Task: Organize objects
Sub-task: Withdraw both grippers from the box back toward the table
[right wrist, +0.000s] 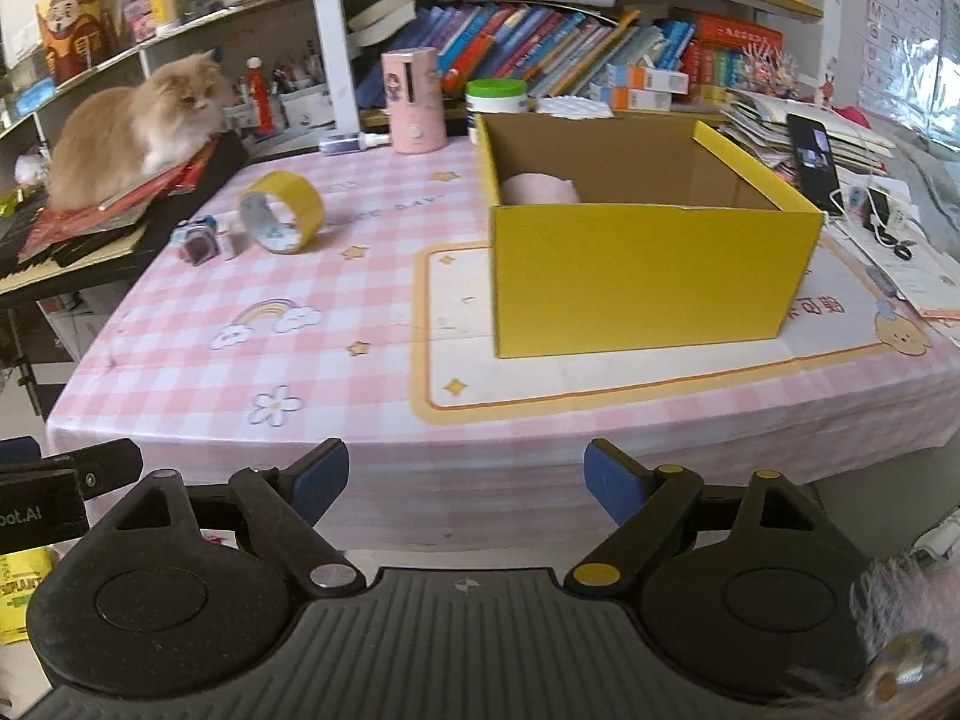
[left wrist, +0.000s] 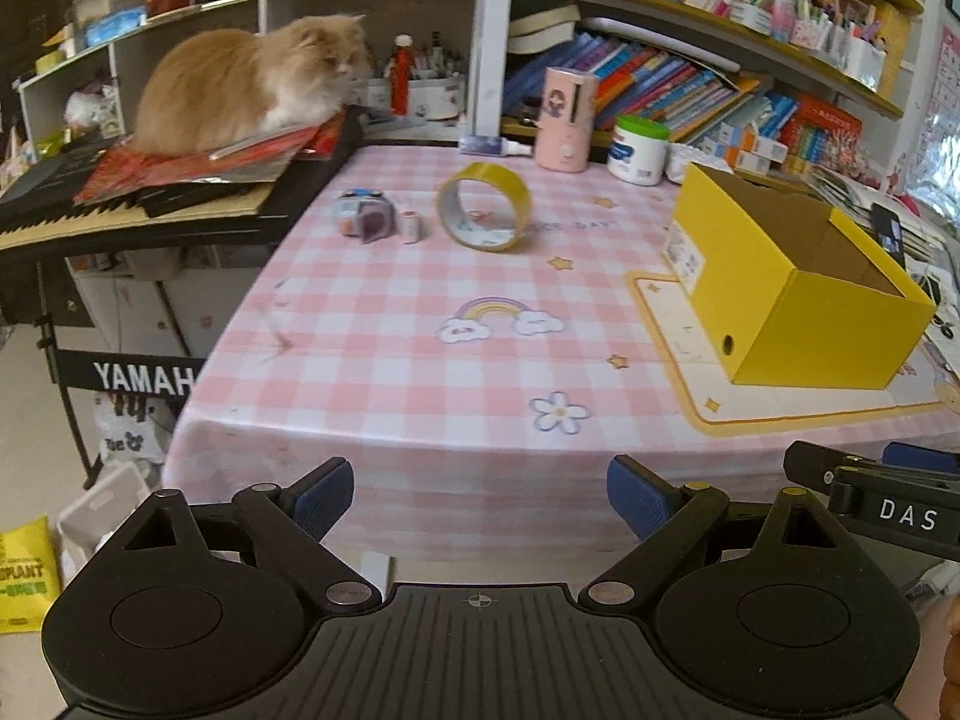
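Observation:
A yellow tape roll (left wrist: 483, 206) (right wrist: 282, 211) stands on edge on the pink checked tablecloth (left wrist: 384, 324) (right wrist: 198, 372). Left of it lie a small purple and blue toy (left wrist: 365, 219) (right wrist: 196, 237) and a tiny white piece (left wrist: 410, 225) (right wrist: 231, 245). An open yellow cardboard box (left wrist: 828, 324) (right wrist: 648, 276) sits on a cream mat and holds something pale pink (right wrist: 540, 189). My left gripper (left wrist: 480, 501) and right gripper (right wrist: 467, 486) both hang open and empty before the table's near edge, side by side.
An orange and white cat (left wrist: 252, 84) (right wrist: 132, 120) sits on papers on a keyboard (left wrist: 120, 210) at the left. At the back stand a pink cylinder (left wrist: 567, 120) (right wrist: 414, 102), a green-lidded jar (left wrist: 639, 150) and bookshelves (left wrist: 690, 84). A phone (right wrist: 813, 162) and papers lie right.

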A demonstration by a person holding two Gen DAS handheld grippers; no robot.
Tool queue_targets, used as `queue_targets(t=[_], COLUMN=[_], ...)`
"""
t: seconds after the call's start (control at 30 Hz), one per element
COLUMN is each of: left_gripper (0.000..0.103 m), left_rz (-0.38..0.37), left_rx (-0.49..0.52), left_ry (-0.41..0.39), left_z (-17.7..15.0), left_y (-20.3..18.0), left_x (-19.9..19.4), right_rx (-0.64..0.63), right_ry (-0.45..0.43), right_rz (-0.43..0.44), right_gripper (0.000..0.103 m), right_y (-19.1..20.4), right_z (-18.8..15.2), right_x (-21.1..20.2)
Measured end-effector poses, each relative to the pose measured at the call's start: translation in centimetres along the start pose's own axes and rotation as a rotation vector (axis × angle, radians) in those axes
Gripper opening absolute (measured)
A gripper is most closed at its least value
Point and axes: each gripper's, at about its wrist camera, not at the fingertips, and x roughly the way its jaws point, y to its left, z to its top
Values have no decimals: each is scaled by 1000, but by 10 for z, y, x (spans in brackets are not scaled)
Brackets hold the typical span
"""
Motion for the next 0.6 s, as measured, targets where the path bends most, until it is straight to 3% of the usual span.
queue_targets(t=[0.6], left_gripper=[94], left_rz=[28], left_rx=[5], left_ry=[-53], left_z=[3], left_y=[37], left_x=[-14], right_rx=[-48], right_ry=[-38], right_rz=[46], right_gripper=[86], right_y=[51], right_z=[3], right_x=[-5])
